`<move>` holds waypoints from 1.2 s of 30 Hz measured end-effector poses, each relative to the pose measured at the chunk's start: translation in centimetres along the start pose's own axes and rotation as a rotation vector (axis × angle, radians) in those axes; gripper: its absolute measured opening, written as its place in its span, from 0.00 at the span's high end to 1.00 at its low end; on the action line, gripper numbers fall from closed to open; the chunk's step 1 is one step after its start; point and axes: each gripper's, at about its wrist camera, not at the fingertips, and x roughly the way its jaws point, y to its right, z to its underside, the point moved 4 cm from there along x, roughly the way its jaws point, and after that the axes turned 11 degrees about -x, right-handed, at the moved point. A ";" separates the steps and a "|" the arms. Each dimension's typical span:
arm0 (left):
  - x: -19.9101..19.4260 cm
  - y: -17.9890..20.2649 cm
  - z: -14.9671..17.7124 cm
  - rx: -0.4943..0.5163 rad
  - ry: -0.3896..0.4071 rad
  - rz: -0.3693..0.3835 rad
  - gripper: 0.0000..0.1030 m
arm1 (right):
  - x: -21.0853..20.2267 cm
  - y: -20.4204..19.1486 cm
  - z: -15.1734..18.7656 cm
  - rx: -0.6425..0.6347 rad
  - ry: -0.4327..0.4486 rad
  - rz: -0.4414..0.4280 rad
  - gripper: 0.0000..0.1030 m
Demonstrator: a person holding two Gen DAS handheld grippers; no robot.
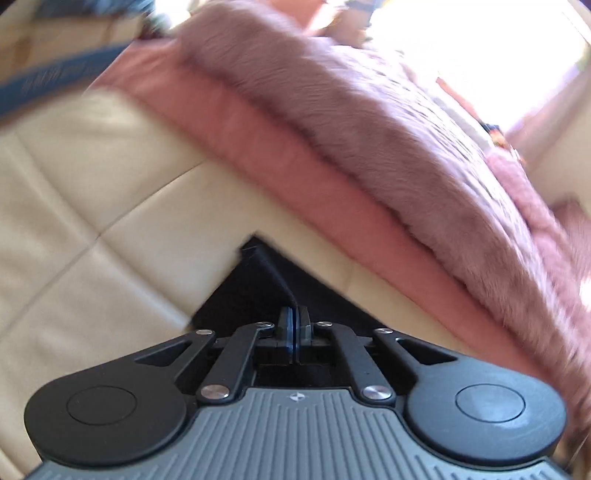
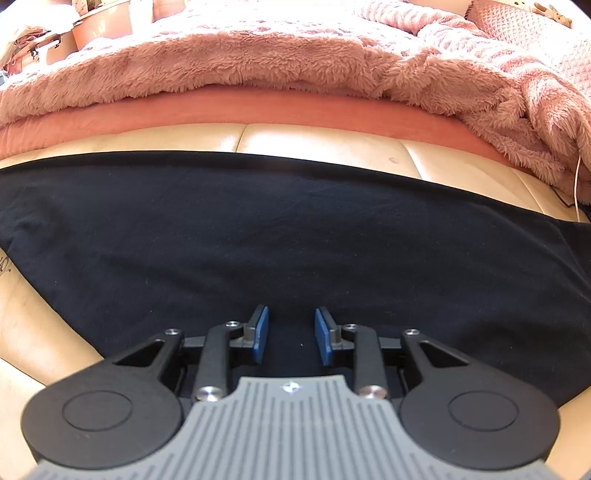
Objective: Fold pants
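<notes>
The black pants [image 2: 295, 229] lie spread flat across a cream leather cushion [image 2: 325, 142], filling the middle of the right wrist view. My right gripper [image 2: 291, 332] stands open just above the near part of the cloth, with nothing between its blue pads [image 2: 260, 334]. In the left wrist view only a pointed corner of the pants [image 1: 258, 291] shows on the cushion [image 1: 92, 206]. A raised ridge of that black cloth runs up into my left gripper [image 1: 294, 314], whose jaws are pressed together on it. This view is tilted and blurred.
A fluffy pink blanket [image 2: 258, 62] over a salmon sheet [image 2: 258, 107] borders the far side of the cushion, and also appears as the blanket [image 1: 369, 122]. A white cable [image 2: 577, 184] hangs at the right. Pinkish containers [image 2: 99, 22] stand at the back left. A blue band [image 1: 55, 79] crosses the upper left.
</notes>
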 end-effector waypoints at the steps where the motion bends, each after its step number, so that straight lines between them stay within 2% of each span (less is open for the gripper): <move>1: 0.2 1.2 0.3 0.057 -0.005 0.007 1.00 | 0.0 0.0 0.0 0.000 0.000 0.000 0.76; 5: 2.3 5.6 2.6 0.262 -0.086 0.041 0.99 | 0.0 0.0 0.0 0.002 0.001 0.000 0.76; 7: 3.1 6.5 3.8 0.319 -0.131 0.048 0.93 | 0.0 -0.1 0.1 0.003 0.002 0.000 0.76; 9: 3.4 6.7 4.5 0.350 -0.144 0.059 0.84 | 0.0 -0.2 0.1 0.004 0.004 0.001 0.76; 12: 2.7 6.3 4.5 0.358 -0.126 0.079 0.82 | 0.0 -0.1 0.1 0.002 0.004 -0.001 0.76; 14: 1.9 6.0 4.1 0.387 -0.087 0.065 0.81 | -0.1 0.0 -0.1 0.003 -0.002 -0.005 0.76; 18: 2.3 6.6 3.0 0.463 -0.061 0.032 0.67 | -0.8 0.3 -1.1 0.034 0.024 -0.037 0.76; 19: 2.7 6.9 2.8 0.479 -0.051 0.017 0.67 | -0.8 0.4 -1.3 0.041 0.024 -0.036 0.77; 21: 3.7 7.0 2.4 0.485 -0.052 0.001 0.67 | -0.4 0.7 -1.4 0.052 0.015 -0.017 0.76; 23: 4.7 7.2 2.2 0.482 -0.063 0.000 0.67 | 0.4 0.8 -1.1 0.072 -0.011 -0.034 0.76; 26: 5.6 7.5 2.6 0.516 -0.049 -0.022 0.70 | 0.6 0.7 -0.9 0.064 0.002 -0.034 0.76; 27: 5.9 7.5 2.7 0.517 -0.048 -0.036 0.88 | 0.5 0.6 -0.8 0.059 0.001 -0.034 0.76; 28: 6.0 7.4 2.7 0.509 -0.047 -0.048 0.98 | 0.6 0.6 -0.9 0.057 -0.001 -0.034 0.76; 34: 1.9 6.2 1.3 0.397 0.045 0.022 0.99 | 0.8 0.8 -0.9 0.051 -0.003 -0.044 0.75; 36: 0.4 4.8 0.4 0.330 0.066 0.012 0.99 | 0.6 0.7 -0.8 0.049 -0.002 -0.043 0.75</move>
